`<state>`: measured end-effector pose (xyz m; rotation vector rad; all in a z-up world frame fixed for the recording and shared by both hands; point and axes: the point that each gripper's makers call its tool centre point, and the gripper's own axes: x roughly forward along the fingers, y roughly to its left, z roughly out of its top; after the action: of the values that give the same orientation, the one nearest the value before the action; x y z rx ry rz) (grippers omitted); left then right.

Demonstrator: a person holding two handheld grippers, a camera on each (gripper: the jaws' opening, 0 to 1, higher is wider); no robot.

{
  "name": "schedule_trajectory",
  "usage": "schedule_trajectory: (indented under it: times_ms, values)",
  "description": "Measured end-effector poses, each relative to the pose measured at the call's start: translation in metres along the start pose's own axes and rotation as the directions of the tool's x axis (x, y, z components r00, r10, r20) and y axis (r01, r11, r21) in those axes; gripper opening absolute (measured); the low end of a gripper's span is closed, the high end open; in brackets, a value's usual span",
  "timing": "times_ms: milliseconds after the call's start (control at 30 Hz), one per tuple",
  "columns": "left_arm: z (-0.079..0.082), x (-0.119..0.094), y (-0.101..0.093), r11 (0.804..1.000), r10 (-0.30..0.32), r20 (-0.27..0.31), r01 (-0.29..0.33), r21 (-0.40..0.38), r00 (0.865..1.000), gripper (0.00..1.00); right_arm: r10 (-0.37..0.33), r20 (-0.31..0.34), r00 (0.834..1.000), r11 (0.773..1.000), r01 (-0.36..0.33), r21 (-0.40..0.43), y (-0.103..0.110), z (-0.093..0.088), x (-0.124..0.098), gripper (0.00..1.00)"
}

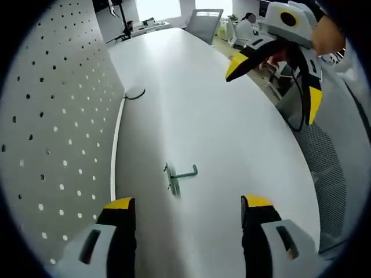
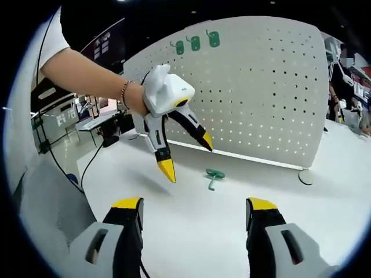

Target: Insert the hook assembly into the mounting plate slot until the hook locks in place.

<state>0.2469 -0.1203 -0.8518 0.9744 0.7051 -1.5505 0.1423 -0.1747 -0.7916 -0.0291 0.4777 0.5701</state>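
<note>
Hook assembly [image 1: 181,176] lies on the table [image 1: 220,127] at twelve o'clock of the empty, spread left fingers [image 1: 119,204], nearer than the right gripper [image 1: 272,81], also released.

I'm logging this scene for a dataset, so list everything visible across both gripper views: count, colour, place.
hook: one, green, lying on the white table between the grippers, apart from both.
pegboard: one, white, perforated, standing upright along the table edge.
mounted hooks: three, green, near the pegboard's top edge.
cable: one, dark, on the table at the pegboard's base.
chair: one, grey, at the table's far end.
left gripper: one, white with black jaws and yellow tips, open, held above the table.
right gripper: one, same colours, open, held above the table.
person's arm: one, bare, wearing a bracelet, holding the left gripper.
</note>
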Motion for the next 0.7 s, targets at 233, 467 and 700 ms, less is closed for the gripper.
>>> schedule_trajectory:
  times_ms: [233, 467, 700]
  values:
    - [0.0, 0.015, 0.001, 0.999, -0.038, -0.037, 0.038, 0.0, 0.999, 0.76, -0.006, 0.003, 1.0, 1.0, 0.006, 0.009, -0.002, 0.0, 0.0, 0.7]
    - [-0.001, 0.027, 0.0, 0.998, -0.058, -0.071, 0.058, -0.001, 0.996, 0.76, -0.011, 0.005, 1.0, 1.0, 0.011, 0.017, -0.003, 0.0, -0.002, 0.7]
    - [-0.003, 0.035, -0.001, 0.998, -0.07, -0.084, 0.069, -0.013, 0.994, 0.74, -0.013, 0.005, 1.0, 1.0, 0.013, 0.026, -0.005, 0.0, -0.002, 0.69]
